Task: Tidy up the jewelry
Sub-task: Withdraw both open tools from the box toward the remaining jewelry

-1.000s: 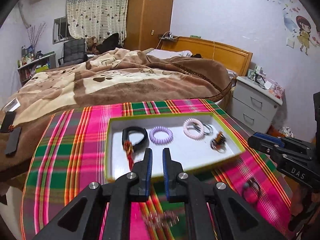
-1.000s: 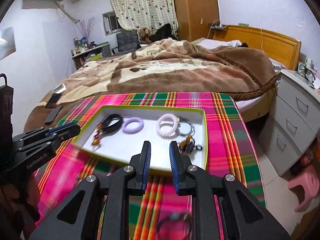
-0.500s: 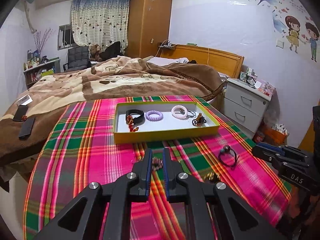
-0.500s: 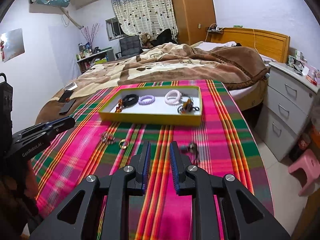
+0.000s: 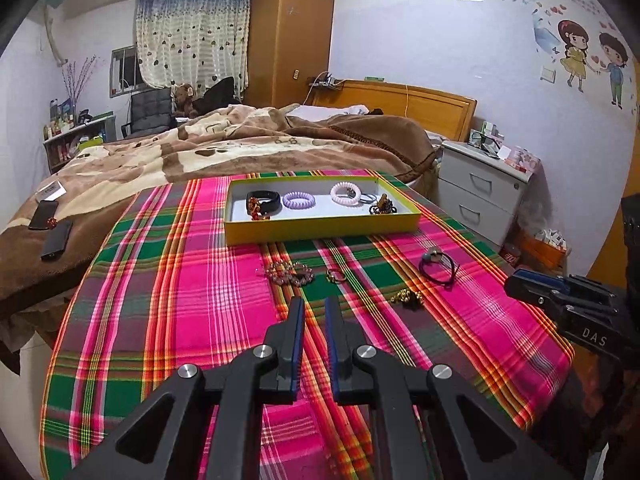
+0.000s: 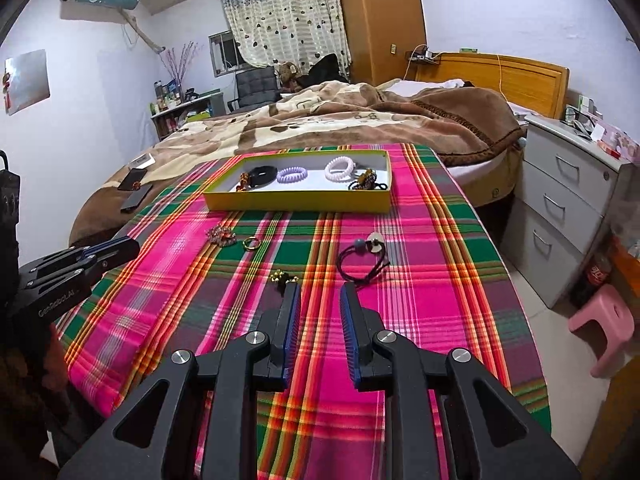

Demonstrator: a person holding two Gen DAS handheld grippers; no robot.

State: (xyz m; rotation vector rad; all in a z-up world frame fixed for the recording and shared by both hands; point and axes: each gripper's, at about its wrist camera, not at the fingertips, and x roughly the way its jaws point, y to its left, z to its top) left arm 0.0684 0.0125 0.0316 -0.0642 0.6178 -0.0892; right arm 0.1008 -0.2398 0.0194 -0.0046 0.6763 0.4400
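Note:
A yellow-rimmed tray (image 5: 320,229) (image 6: 296,200) at the far end of the plaid table holds a black band, a purple coil tie (image 5: 299,201), a pink coil tie (image 6: 340,168) and darker pieces. Loose on the cloth lie a beaded bracelet (image 5: 289,273) (image 6: 220,236), a gold ring (image 5: 336,276) (image 6: 251,243), a small gold piece (image 5: 407,298) (image 6: 283,278) and a black hair tie with a bead (image 5: 438,266) (image 6: 362,260). My left gripper (image 5: 314,308) is narrowly open and empty, just short of the bracelet and ring. My right gripper (image 6: 320,294) is open and empty, beside the gold piece.
The table (image 6: 460,280) has a pink and green plaid cloth. A bed with a brown blanket (image 5: 240,148) lies behind it. A grey drawer unit (image 6: 568,208) and a pink stool (image 6: 604,324) stand to the right. Phones (image 5: 52,228) lie on the bed's left.
Both grippers have pulled back from over the tray toward the near end of the table. The loose pieces on the cloth have come into view. The right jaws have opened wider.

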